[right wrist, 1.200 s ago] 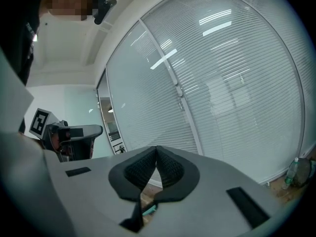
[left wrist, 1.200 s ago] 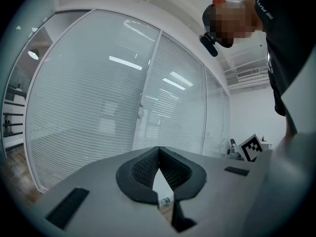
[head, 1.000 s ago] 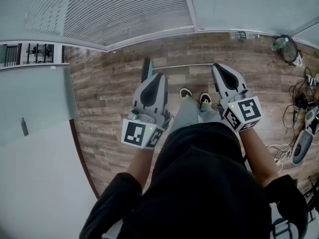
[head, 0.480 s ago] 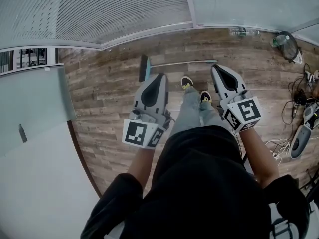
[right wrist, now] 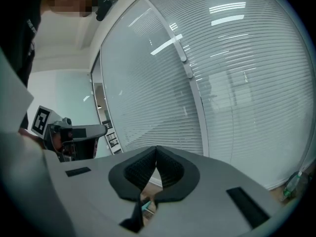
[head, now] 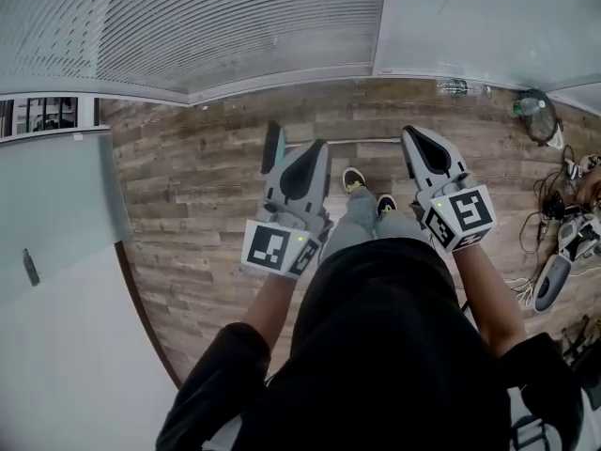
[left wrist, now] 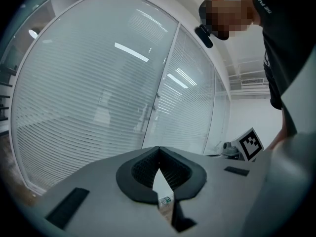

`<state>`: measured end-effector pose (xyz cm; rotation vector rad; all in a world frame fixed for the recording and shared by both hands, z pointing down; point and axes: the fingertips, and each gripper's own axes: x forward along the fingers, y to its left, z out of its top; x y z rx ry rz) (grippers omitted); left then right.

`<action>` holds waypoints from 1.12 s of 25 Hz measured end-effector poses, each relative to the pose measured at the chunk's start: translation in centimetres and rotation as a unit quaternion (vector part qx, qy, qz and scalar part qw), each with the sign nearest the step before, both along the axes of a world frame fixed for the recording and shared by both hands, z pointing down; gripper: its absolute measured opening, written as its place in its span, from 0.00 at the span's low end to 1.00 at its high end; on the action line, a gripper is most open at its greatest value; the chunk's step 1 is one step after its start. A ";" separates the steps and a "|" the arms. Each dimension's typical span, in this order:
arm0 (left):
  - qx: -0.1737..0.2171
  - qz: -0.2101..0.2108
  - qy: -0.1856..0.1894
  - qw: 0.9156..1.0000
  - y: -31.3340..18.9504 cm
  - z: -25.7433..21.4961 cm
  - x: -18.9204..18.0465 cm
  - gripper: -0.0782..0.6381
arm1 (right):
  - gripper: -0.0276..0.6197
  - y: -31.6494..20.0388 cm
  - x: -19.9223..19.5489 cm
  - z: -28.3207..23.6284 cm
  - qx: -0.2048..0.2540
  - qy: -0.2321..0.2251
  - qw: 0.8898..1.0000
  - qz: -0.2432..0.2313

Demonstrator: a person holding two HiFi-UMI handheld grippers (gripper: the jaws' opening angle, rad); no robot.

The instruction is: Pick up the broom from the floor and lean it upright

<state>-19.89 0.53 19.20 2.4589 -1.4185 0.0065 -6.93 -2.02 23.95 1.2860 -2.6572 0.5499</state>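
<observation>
A person in a black top (head: 376,346) stood over the wood-plank floor (head: 197,205), torso and sleeves blocking most of the boards underfoot. Each hand held a gripper forward, marker cubes nearest the camera.

The left gripper (head: 318,147) had its jaws pressed together at the tips with nothing between them. Its own view (left wrist: 158,151) confirmed this, the dark pads meeting in a point. The right gripper (head: 411,135) was likewise closed and empty, its pads touching in its own view (right wrist: 156,148). A narrow gap below each pair of pads showed only a sliver of floor and a small teal shape too slight to identify.

Two shoes (head: 352,178) poked out past grey trouser legs between the grippers. Just beyond them the broom (head: 362,141) lay flat on the floor, handle running left to right and its dark head at the left end. In the head view the left gripper covered the stretch of handle beside the head, and the right gripper's tip hid the handle's far end.

Cables (head: 549,195) and equipment lay at the right edge, partly cut off. A clear bottle (head: 454,87) rested at the foot of the glass wall with slatted blinds (head: 216,26), which filled both gripper views.
</observation>
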 end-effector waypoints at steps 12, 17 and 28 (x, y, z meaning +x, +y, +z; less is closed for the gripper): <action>-0.045 0.049 -0.001 0.998 -4.9 5.5 0.8 0.13 | 0.06 -3.5 0.9 5.2 -0.065 0.022 0.997 0.034; -0.069 0.074 -0.027 0.995 -6.0 9.6 2.7 0.13 | 0.07 -4.4 1.4 9.4 -0.102 0.020 0.994 0.035; -0.148 0.101 -0.071 0.981 -7.8 26.1 6.3 0.13 | 0.07 -6.6 5.0 25.2 -0.195 0.028 0.978 0.066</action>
